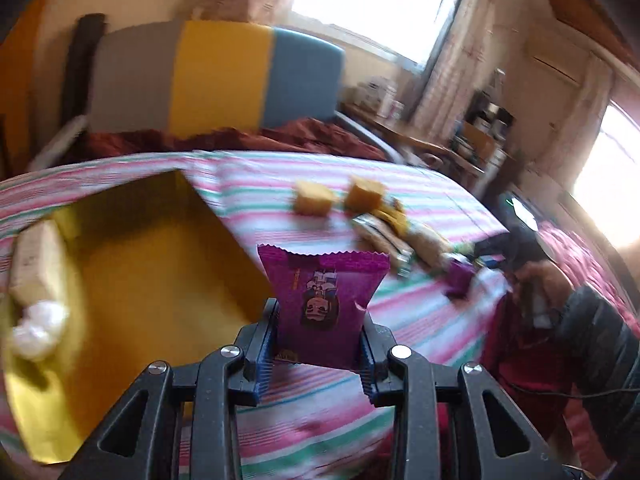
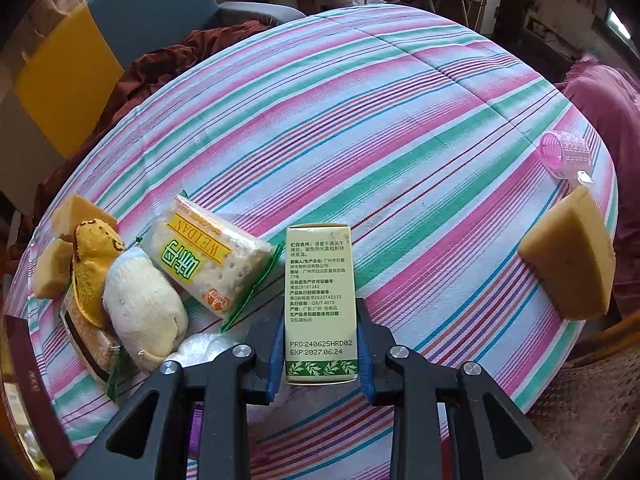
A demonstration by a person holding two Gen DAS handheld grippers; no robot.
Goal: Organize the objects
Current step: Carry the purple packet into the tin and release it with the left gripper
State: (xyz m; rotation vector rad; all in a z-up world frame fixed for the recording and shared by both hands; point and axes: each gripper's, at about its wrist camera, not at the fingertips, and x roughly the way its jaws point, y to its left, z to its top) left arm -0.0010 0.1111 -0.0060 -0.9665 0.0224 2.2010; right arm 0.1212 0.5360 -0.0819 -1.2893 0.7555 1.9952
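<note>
Crowding left gripper [image 1: 320, 344] clamping purple packet [image 1: 324, 300], right gripper [image 2: 320, 344] clamping box [image 2: 320, 304]: cracker pack [image 2: 212, 256].

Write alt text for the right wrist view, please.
The right gripper is shut on a pale green box above a striped cloth. A cracker pack and stuffed toys lie left; a sponge wedge lies right.
</note>
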